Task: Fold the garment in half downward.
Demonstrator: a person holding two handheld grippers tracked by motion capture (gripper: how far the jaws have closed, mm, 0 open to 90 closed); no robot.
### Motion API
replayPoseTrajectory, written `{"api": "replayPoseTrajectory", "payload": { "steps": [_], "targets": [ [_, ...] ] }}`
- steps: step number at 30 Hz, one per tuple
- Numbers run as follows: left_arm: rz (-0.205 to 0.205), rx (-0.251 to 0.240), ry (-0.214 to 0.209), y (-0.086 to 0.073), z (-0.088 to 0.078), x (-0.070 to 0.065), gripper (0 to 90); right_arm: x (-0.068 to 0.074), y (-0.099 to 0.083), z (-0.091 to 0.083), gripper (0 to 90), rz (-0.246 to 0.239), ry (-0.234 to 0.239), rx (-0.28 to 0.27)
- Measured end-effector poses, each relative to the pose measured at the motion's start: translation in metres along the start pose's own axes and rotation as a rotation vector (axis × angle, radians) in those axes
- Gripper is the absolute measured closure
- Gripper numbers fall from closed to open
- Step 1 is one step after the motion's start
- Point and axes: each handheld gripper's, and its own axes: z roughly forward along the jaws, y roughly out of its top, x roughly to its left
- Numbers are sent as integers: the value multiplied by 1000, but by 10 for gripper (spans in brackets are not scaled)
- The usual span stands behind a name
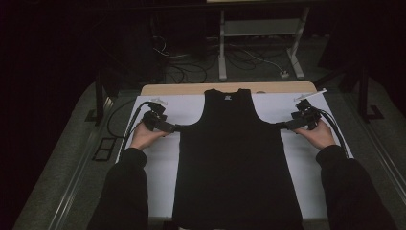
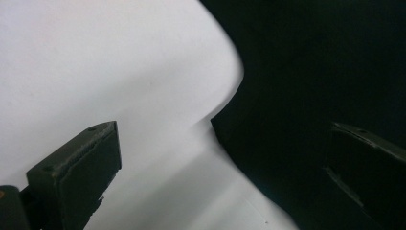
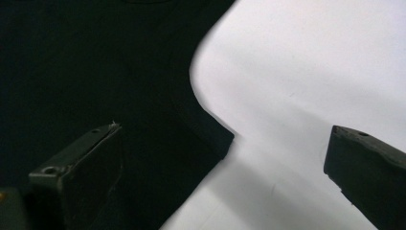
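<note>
The room is dim, its edges sinking into black; only the white counter (image 1: 306, 163) catches light. The black vest (image 1: 230, 158) shows almost no detail. In both gripper views the near fingers (image 2: 76, 172) are blurred, casting soft shadows.

We look along our right gripper (image 3: 222, 163), whose two black jaws rise from the bottom edge and stand wide apart with nothing between their pads. The left jaw sits over the black vest (image 3: 95, 72), which fills the upper left and lies flat. The right jaw hangs over the white table cover (image 3: 311, 72). The vest's edge curves in at the armhole, then juts out to a corner under the arm, which lies between the two jaws. A soft shadow falls on the cover below that corner.
</note>
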Motion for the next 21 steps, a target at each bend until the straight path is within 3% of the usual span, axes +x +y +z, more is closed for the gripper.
{"api": "replayPoseTrajectory", "payload": {
  "steps": [8,14,16,21],
  "targets": [
    [-11,33,-17,-3,11,2,0,-2,-2,9,72,13,26,-1],
    [-29,48,-55,-5,18,2,6,-3,-3,14,145,14,47,9],
    [-31,49,-66,-5,19,1,52,-2,-3,16,209,13,43,17],
    [12,45,-67,-5,20,-3,184,0,-4,18,342,12,38,23]
  ]
}}
